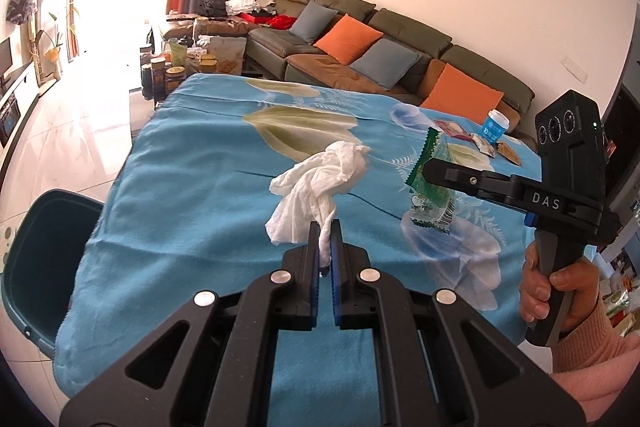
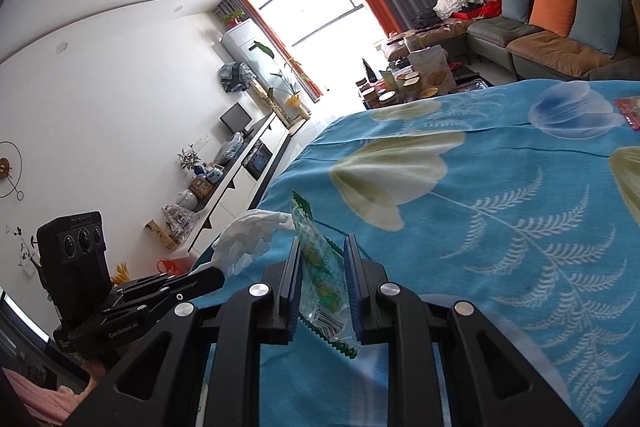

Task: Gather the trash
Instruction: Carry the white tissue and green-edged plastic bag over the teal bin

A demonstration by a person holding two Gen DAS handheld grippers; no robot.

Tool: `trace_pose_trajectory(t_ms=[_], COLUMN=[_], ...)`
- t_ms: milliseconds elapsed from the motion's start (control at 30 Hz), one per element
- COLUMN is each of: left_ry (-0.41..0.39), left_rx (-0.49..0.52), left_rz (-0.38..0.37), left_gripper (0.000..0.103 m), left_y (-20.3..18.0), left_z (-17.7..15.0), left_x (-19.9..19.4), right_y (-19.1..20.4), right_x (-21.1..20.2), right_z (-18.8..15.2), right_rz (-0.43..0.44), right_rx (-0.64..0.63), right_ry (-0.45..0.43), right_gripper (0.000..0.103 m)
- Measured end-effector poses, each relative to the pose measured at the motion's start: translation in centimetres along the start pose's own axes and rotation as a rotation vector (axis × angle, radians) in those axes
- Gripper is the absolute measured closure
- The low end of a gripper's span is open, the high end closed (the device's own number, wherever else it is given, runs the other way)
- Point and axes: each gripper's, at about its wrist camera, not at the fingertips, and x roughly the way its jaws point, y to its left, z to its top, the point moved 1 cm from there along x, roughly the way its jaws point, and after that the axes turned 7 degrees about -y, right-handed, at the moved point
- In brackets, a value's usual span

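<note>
Tissue (image 1: 316,187) pinched in left tool (image 1: 325,227), green wrapper (image 2: 320,267) clamped in right tool (image 2: 322,247), above tablecloth (image 1: 200,187) edge.

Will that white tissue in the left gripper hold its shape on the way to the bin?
Probably not: the tissue looks crumpled and limp, sagging around the left gripper. It is likely very light. Only a corner seems pinched, so it might slip free.

Blue cloth surface (image 1: 192,187) lies bare at left; small wrappers (image 1: 486,145) and cup (image 1: 495,126) crowd far-right corner.
</note>
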Motion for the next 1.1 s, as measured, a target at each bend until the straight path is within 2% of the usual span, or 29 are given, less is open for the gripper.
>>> trace_pose_trajectory(t_ms=[1100], left_ry=[-0.034], left_rx=[-0.026], left_rz=[0.097], left_gripper=[0.098], left_y=[3.0], left_z=[-1.4], left_x=[-4.2], right_y=[4.0], right_x=[4.3], right_z=[0.0], right_rz=[0.084], right_rx=[-0.05], right_ry=[0.044], right_gripper=[0.084])
